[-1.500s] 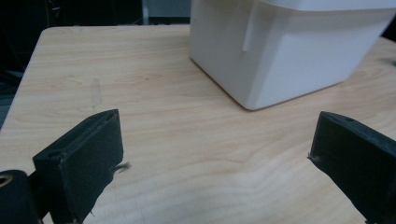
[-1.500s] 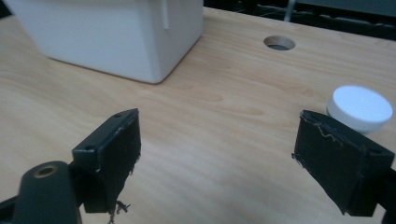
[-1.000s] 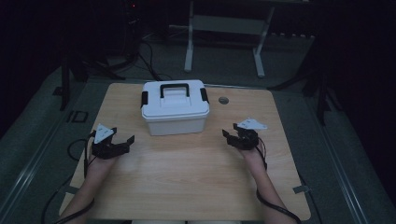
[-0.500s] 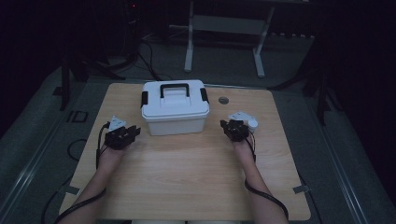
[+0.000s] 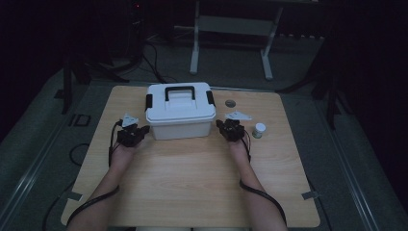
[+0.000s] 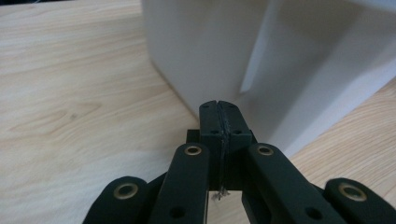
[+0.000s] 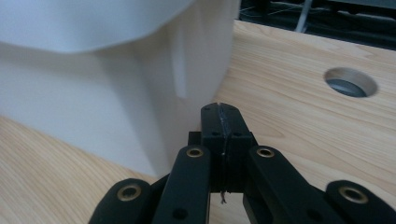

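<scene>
White lidded box (image 5: 179, 111) with a black handle (image 5: 180, 91) and black side latches sits upright on the far middle of your wooden counter (image 5: 192, 178). Your left tongs (image 5: 136, 135) sit just beside the box's left front corner; in the left gripper view the left tongs (image 6: 218, 106) have their jaws pressed flat together, nothing between them, tip right at the box's lower wall (image 6: 224, 46). They have just been closing. Your right tongs (image 5: 226, 130) sit just beside the box's right front corner; in the right gripper view the right tongs (image 7: 219, 109) are also clamped together on nothing, tip close against the box's wall (image 7: 93, 102). Whether either tip touches the box, can't tell. Small white-capped jar (image 5: 259, 130) stands on the counter just right of your right hand. Round cable hole (image 5: 230, 102) in the counter lies behind the box's right side, also seen in the right gripper view (image 7: 351, 82).
</scene>
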The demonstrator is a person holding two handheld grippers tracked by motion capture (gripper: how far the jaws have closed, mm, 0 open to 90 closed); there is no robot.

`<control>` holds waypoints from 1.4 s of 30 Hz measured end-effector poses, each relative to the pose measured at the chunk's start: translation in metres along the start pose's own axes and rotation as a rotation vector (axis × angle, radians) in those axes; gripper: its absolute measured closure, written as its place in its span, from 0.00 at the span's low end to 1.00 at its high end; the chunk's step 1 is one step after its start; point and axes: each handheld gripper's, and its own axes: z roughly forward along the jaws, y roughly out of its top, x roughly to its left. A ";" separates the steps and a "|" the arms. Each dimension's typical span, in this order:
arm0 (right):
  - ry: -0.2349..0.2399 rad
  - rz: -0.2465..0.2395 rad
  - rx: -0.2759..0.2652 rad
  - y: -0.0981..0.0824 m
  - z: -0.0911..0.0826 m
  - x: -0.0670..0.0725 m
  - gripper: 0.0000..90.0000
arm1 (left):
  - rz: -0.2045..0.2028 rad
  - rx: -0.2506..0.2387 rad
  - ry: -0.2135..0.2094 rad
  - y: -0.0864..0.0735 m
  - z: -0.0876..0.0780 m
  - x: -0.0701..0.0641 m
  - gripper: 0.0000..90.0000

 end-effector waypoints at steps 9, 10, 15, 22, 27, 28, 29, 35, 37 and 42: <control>0.002 0.015 -0.010 0.007 0.014 0.005 1.00 | -0.009 -0.013 -0.022 0.003 0.005 0.002 0.99; -0.002 0.003 -0.006 0.007 0.015 0.005 1.00 | -0.004 -0.015 -0.019 0.003 0.005 0.001 0.99; -0.002 0.003 -0.008 0.008 0.017 0.007 1.00 | 0.004 -0.005 -0.028 0.004 0.004 0.002 0.99; 0.010 0.005 -0.006 0.006 0.013 0.008 1.00 | 0.005 0.005 -0.039 0.002 0.000 -0.001 0.99; 0.024 0.001 0.004 0.003 0.006 0.009 1.00 | 0.019 0.010 -0.050 -0.001 -0.004 -0.005 0.99; 0.027 -0.001 0.005 0.002 0.004 0.009 1.00 | 0.018 0.013 -0.052 -0.001 -0.005 -0.006 0.99; 0.029 -0.005 0.001 0.001 0.002 0.009 1.00 | 0.018 0.014 -0.053 -0.001 -0.006 -0.007 0.99; 0.044 0.011 -0.007 -0.008 -0.010 0.009 1.00 | 0.039 0.028 -0.069 -0.004 -0.011 -0.016 0.99; 0.041 0.000 -0.009 -0.011 -0.015 0.010 1.00 | 0.043 0.032 -0.074 -0.006 -0.013 -0.019 0.99; 0.034 -0.002 -0.005 -0.017 -0.026 0.012 1.00 | 0.060 0.038 -0.076 -0.009 -0.018 -0.027 0.99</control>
